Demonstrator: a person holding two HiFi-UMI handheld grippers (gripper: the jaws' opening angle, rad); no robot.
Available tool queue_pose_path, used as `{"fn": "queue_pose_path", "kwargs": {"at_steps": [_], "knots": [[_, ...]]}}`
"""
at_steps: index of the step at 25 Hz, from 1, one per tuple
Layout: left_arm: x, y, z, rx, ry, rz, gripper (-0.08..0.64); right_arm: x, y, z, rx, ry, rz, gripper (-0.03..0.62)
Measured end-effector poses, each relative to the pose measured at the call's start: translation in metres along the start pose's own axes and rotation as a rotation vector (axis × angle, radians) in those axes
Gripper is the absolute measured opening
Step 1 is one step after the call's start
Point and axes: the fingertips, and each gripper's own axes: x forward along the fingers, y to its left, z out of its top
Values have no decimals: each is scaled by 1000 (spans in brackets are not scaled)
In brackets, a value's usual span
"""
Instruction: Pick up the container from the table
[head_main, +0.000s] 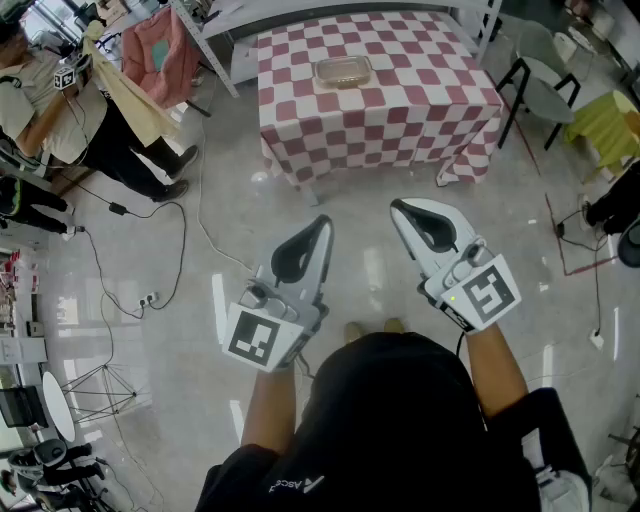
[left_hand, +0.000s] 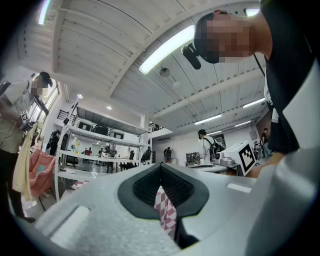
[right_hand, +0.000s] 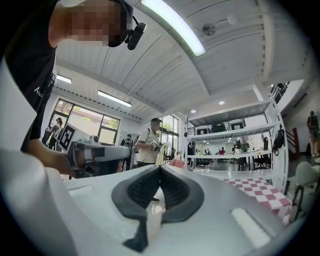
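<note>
Lying on the checked-cloth desk (head_main: 400, 115), close to the far edge and about midway between its 2 far corners: a shallow, clear rectangular container (head_main: 343, 71), apparently plastic and apparently empty. Probably light and fairly stiff, though with thin walls likely to flex under a hard squeeze; smooth, so likely slippery against the pads. Best taken by 1 long rim or wall with a gentle pinch, or clasped across the short width if the jaws open wide enough. Hard to tell whether lidded.

Left hand-held gripper (head_main: 323, 222) closed with nothing between the jaws, only checked cloth visible beyond them. Right hand-held gripper (head_main: 397, 206) likewise closed and empty. Both held near the body over the floor (head_main: 200, 200), well apart from the desk.

No label or brand readable on the container. Black-and-white square markers (head_main: 253, 338) on both hand-held grippers, without letters. White print (head_main: 297, 486) on the black shirt (head_main: 390, 420), too small to read with certainty.
</note>
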Motion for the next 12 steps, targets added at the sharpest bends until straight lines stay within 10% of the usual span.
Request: {"fn": "queue_pose_path", "kwargs": {"at_steps": [12], "knots": [[-4, 36, -10, -24, -5, -6, 11, 31, 1, -7, 13, 8, -25, 3]]}}
